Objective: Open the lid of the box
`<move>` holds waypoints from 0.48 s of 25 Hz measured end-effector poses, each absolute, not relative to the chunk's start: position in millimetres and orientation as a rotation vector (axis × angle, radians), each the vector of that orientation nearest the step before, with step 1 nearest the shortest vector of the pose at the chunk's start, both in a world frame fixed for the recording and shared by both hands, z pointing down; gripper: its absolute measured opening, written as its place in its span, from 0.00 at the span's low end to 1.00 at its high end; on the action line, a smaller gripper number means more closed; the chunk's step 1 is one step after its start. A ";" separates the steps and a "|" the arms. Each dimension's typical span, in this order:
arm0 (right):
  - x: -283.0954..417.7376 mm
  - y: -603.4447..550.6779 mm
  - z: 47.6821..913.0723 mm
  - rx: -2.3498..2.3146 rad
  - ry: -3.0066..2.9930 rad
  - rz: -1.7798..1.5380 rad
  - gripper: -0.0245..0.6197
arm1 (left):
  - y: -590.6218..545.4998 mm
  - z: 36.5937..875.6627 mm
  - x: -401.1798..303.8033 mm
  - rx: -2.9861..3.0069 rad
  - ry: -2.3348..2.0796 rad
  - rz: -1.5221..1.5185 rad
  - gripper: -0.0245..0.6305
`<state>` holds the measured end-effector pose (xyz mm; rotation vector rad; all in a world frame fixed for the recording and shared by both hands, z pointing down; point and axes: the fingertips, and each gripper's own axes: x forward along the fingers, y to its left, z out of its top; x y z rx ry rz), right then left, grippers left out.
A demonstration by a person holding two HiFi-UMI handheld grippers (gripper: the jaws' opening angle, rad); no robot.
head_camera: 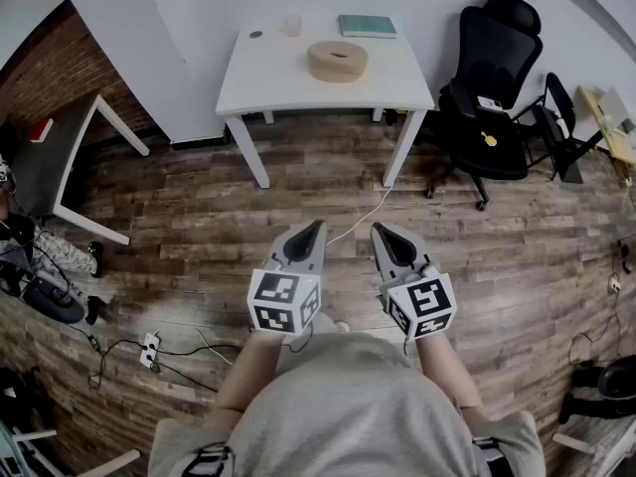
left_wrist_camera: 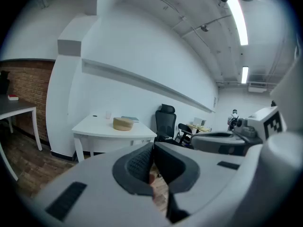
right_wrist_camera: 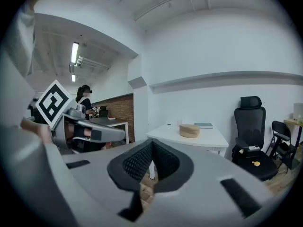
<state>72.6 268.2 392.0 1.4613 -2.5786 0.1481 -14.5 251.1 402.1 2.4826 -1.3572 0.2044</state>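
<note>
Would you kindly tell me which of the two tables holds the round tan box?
The white table straight ahead holds the round tan box; the dark table at the left, beside the brick wall, does not.

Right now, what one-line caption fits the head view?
Left gripper and right gripper, shut and empty, side by side, well short of the round box on the white table.

- round tan wooden box (head_camera: 337,60): pale tan all over
- rectangular white tabletop (head_camera: 268,82): plain white
- flat teal book (head_camera: 367,26): teal-green cover
- black office chair (head_camera: 494,87): all black
- wooden plank floor (head_camera: 199,227): mixed brown grain
- left claw (head_camera: 316,227) and right claw (head_camera: 378,230): grey, with black-and-white square patterning
</note>
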 end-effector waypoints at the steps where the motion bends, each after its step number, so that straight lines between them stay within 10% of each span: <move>1: 72.4 271.1 391.5 1.460 -2.580 0.143 0.03 | 254.1 401.4 -14.5 2.484 -1.362 0.199 0.05; 12: 78.3 289.4 387.2 1.464 -2.598 0.140 0.03 | 271.2 397.8 -9.5 2.492 -1.385 0.174 0.05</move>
